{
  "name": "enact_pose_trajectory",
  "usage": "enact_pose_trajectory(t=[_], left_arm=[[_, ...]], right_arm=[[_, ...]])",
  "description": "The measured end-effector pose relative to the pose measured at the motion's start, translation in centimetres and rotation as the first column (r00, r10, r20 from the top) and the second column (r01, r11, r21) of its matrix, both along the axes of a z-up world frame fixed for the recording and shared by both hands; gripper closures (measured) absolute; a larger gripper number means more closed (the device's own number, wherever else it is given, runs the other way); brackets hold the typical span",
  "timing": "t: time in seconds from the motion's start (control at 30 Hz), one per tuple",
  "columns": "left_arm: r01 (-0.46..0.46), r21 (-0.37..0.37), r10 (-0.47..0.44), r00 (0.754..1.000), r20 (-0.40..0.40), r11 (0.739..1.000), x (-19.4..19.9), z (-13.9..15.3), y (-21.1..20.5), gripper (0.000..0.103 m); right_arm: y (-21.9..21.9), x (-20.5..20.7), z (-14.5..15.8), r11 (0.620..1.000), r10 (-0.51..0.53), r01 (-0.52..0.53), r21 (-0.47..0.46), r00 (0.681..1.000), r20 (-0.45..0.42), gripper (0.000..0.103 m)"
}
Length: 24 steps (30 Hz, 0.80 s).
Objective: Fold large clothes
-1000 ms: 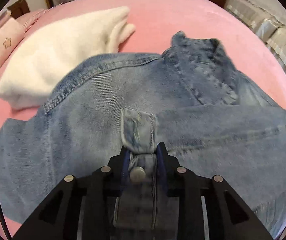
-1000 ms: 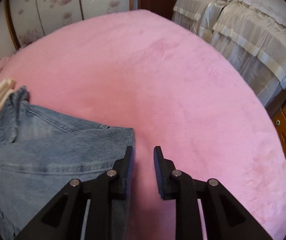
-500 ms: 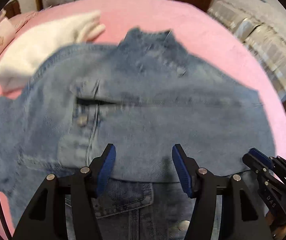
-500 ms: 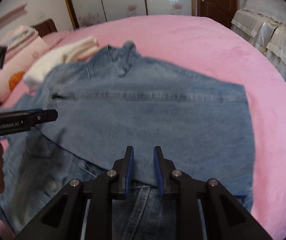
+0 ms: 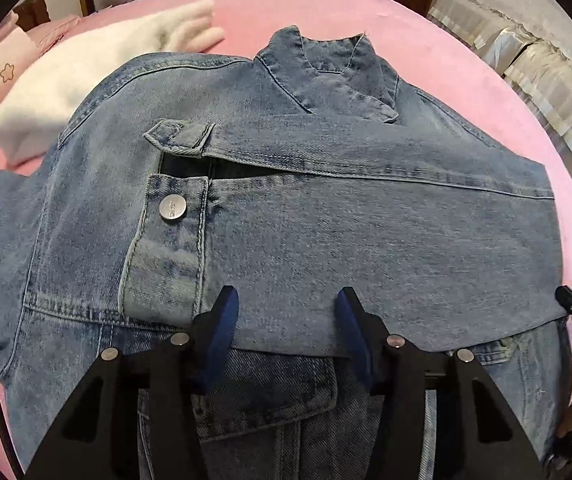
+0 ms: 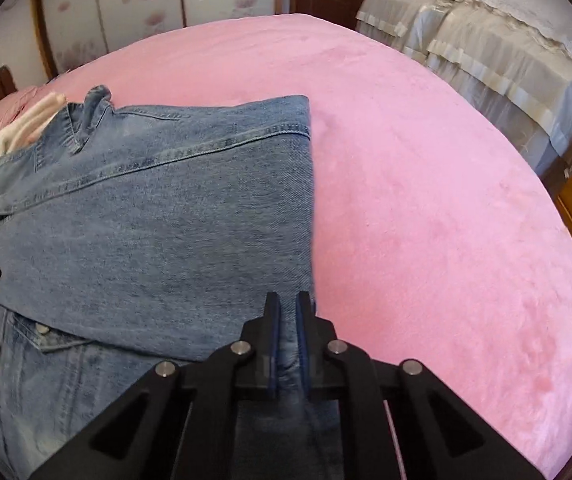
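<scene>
The left gripper [image 5: 288, 320] hovers with fingers apart, empty, having just narrowed slightly, over the denim jacket [image 5: 326, 220]. At the jacket's 3 o'clock edge, the right gripper [image 6: 288, 312] has just been closing and pinches the denim on the pink bed [image 6: 426, 200].

Pink bed [image 6: 426, 184] w/ denim jacket [image 5: 326, 232] & white garment [image 5: 85, 76].

A faded blue denim jacket [image 5: 326, 220] with a silver button [image 5: 172, 208] is lying on a plain pink bed cover [image 6: 426, 184]. A white fleecy garment [image 5: 85, 76] is showing beside it. Each black claw is wearing dark blue pads [image 5: 221, 328].
</scene>
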<state>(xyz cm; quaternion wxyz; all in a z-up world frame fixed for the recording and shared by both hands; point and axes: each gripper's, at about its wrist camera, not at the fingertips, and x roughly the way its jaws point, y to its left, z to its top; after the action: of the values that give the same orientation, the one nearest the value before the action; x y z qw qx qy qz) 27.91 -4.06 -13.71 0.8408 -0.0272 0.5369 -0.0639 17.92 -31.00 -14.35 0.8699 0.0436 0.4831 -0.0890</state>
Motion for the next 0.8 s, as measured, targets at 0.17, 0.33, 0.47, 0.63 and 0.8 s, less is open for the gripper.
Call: enact_pose_trajectory(t=[0.17,0.33,0.47,0.63,0.8], left_arm=[[-0.002,0.017,0.002,1.0,0.013,1.0,-1.1,1.7,-0.6,0.041],[-0.001,0.033,0.0,0.999,0.043,0.999,-3.4,4.3,-0.7,0.034],[0.01,0.053,-0.013,0.998,0.06,0.999,-5.3,6.2,-1.0,0.034],[0.009,0.053,-0.013,0.998,0.069,0.999,-7.9,8.3,-1.0,0.034],[0.014,0.01,-0.014,0.997,0.07,1.0,-10.7,10.1,-0.1,0.034]], right_arm=[[-1.2,-1.5,2.0,0.989,-0.056,0.053,0.14,0.998,0.015,0.082],[-0.1,-3.8,3.9,0.986,-0.079,0.072,0.15,0.996,0.042,0.065],[1.0,-5.5,5.3,0.984,-0.066,0.055,0.167,0.996,0.058,0.065],[2.7,-7.7,6.8,0.981,-0.04,0.024,0.19,0.996,0.079,0.065],[5.4,-9.6,8.3,0.974,0.017,-0.037,0.223,0.996,0.089,0.065]])
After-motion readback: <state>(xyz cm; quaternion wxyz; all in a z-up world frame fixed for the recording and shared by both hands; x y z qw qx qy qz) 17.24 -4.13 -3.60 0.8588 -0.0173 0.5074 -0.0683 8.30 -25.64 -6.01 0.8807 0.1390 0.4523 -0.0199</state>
